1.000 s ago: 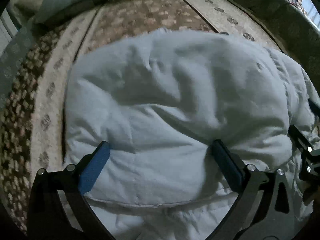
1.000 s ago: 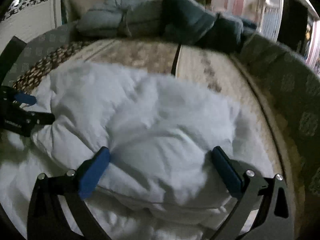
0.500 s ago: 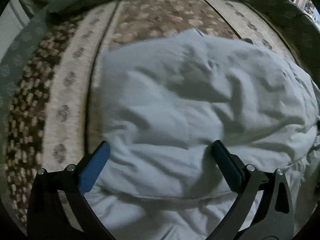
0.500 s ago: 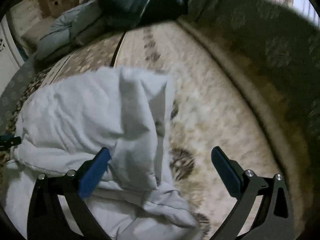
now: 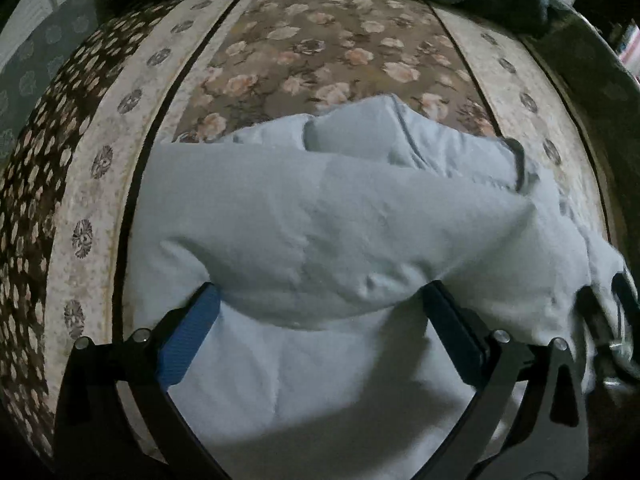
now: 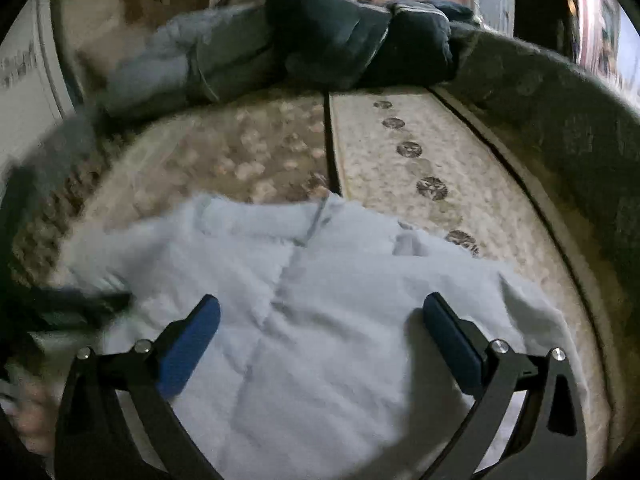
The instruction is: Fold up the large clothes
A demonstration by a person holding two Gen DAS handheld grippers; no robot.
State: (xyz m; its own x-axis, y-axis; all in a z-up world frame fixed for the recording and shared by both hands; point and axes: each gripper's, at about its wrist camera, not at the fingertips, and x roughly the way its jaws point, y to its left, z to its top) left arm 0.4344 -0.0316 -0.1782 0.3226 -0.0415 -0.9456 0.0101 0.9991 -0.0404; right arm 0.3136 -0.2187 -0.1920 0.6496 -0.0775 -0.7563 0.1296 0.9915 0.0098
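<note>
Puffy pale-blue padded jacket lay in a soft heap on the flowered brown and cream rug.

It looked light, squashy and a little slippery, so I think it would flop and slide; a seam or hem edge seemed the best place to pinch. Left gripper was wide open with a fat fold bulging between its blue pads, not squeezed. Right gripper was wide open too, over flat cloth, holding nothing. Darker blue padded clothes were piled at the rug's far end, in a dim room.

Floral patterned carpet, dark clothes pile behind, dim light
</note>
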